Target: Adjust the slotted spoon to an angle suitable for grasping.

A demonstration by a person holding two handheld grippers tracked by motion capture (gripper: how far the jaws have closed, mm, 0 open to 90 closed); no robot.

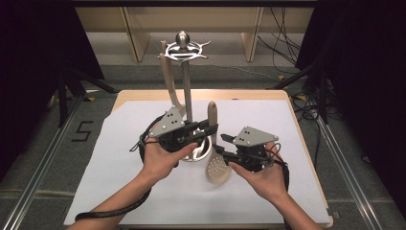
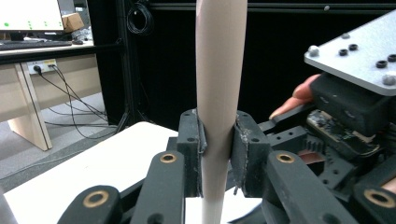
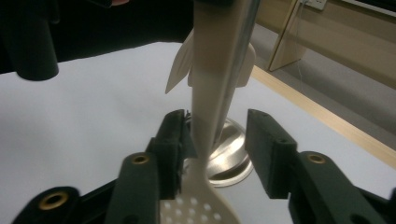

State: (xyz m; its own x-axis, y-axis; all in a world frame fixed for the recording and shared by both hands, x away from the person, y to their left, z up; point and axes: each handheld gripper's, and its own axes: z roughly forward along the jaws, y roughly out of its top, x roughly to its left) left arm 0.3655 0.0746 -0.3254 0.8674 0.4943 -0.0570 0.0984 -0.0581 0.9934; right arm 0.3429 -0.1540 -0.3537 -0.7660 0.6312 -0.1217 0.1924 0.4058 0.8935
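A beige slotted spoon [image 1: 218, 167] stands nearly upright on the white cloth, perforated head down and handle up. My left gripper [image 1: 210, 128] is shut on its handle; in the left gripper view the pads [image 2: 190, 149] press the handle [image 2: 219, 70] from both sides. My right gripper [image 1: 219, 143] is open around the spoon's neck just above the head. In the right gripper view the neck [image 3: 205, 93] runs close by the left pad [image 3: 173, 140], with a gap to the right pad. The right gripper [image 3: 217, 140] grips nothing.
A metal utensil stand [image 1: 186, 91] with a hooked top rises just behind the spoon, its round base [image 3: 229, 158] on the cloth. A beige spatula [image 1: 168, 81] hangs from a hook. The white cloth [image 1: 119, 158] covers the wooden table, whose edges lie close by.
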